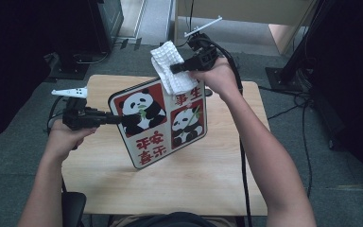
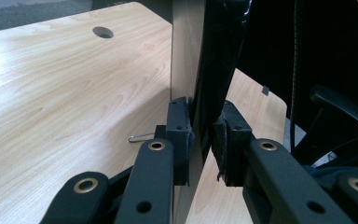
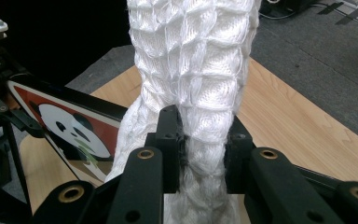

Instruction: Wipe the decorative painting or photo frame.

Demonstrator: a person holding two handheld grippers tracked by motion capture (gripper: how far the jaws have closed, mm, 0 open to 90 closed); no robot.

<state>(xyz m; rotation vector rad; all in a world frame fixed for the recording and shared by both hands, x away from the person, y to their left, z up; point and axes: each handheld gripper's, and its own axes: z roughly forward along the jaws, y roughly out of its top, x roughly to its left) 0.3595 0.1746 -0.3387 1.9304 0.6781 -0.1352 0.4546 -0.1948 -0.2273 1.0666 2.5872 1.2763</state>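
panda board [image 1: 163, 123]: tilted above table | white cloth [image 1: 172, 68]: on its top edge

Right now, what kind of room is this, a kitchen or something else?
Probably a lab or recording workroom, not a kitchen. A small wooden table stands on grey carpet, cables trail over the floor, and dark equipment stands rise around it.

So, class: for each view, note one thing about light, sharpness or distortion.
High view: even light, dark corners, panda board slightly soft. Left gripper view: bright glare on the table, the board's back in shadow. Right gripper view: white cloth sharp, floor behind softer.
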